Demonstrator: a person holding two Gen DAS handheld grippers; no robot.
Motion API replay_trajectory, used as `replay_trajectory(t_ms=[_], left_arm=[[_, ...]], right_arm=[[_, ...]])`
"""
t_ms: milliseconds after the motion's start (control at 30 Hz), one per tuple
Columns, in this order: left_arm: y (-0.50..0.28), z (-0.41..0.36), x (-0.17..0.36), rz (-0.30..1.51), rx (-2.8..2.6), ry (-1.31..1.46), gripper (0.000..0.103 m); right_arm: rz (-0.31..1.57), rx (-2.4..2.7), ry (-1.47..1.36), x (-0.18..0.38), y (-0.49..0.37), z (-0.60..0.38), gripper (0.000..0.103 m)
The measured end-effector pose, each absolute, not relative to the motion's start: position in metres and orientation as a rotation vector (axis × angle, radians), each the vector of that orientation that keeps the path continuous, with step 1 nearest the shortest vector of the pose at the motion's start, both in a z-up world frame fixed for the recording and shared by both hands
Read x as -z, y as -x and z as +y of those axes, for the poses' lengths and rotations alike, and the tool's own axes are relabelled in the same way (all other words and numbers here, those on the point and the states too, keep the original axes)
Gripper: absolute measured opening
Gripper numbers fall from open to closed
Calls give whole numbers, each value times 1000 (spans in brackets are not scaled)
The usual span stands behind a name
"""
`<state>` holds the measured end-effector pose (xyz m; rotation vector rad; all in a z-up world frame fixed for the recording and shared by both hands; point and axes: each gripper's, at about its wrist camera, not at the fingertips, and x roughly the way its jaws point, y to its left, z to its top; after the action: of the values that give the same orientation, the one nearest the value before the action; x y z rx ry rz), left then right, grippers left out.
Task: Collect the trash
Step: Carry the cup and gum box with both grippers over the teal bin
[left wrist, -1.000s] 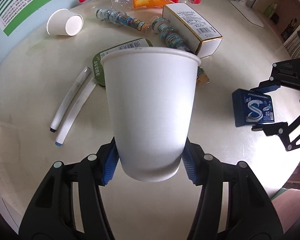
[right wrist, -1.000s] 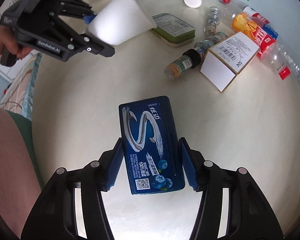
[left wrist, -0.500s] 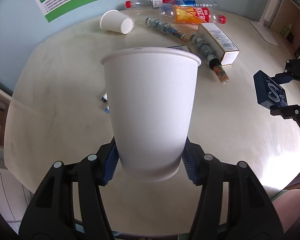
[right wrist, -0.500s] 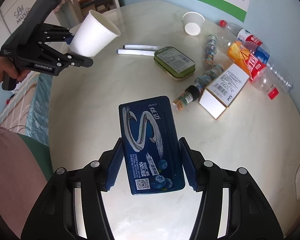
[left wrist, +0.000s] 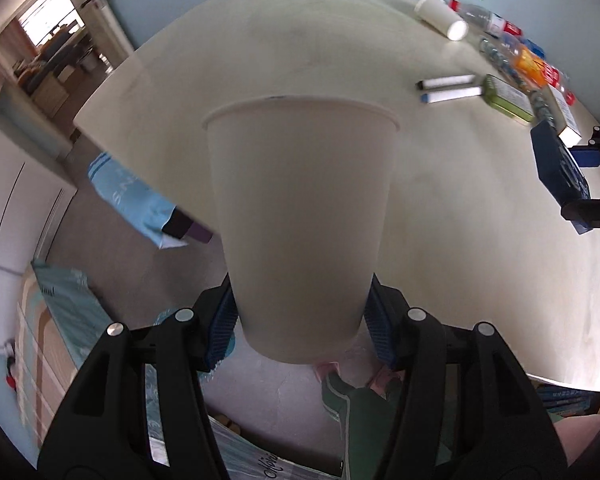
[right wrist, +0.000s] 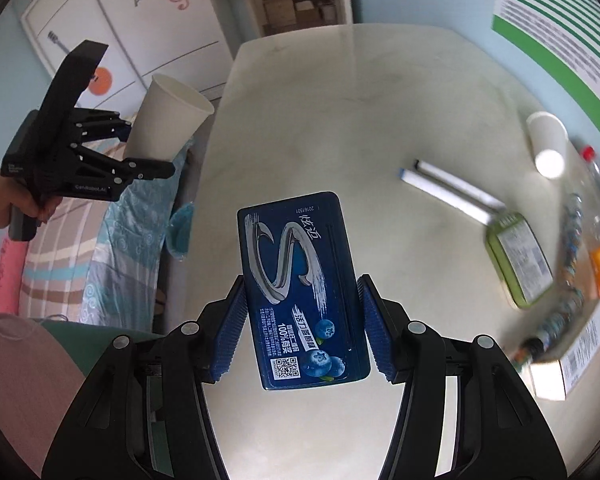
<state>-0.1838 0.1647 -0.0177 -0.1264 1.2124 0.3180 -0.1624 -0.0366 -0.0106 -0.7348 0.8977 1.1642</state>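
2 grippers loaded: left gripper (left wrist: 302, 330) pinches the white paper cup (left wrist: 300, 220) by its base past the table (left wrist: 440, 240) edge, right gripper (right wrist: 300, 322) clamps the blue gum box (right wrist: 300, 288) above the table, so harder squeeze likely crushes cup, loose grip drops it.

Each camera sits just behind its own gripper, looking forward along the fingers and down onto the table (left wrist: 440, 240). The left wrist view looks over the table's edge, with floor at lower left. Both views share the markers (right wrist: 448, 188), the green tin (left wrist: 506, 98) and the lying cup (right wrist: 546, 148).
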Motion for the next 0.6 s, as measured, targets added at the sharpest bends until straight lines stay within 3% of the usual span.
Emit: replay_trajectory(t_ms=[333,600], left_arm=[[307,333,63,1228,-575,371,54],[364,474,140,1317,-681,505,54]], right_arm=[[915,-1376,818,47,243,164,56],[1066,-1485,890,155,319,348,56]])
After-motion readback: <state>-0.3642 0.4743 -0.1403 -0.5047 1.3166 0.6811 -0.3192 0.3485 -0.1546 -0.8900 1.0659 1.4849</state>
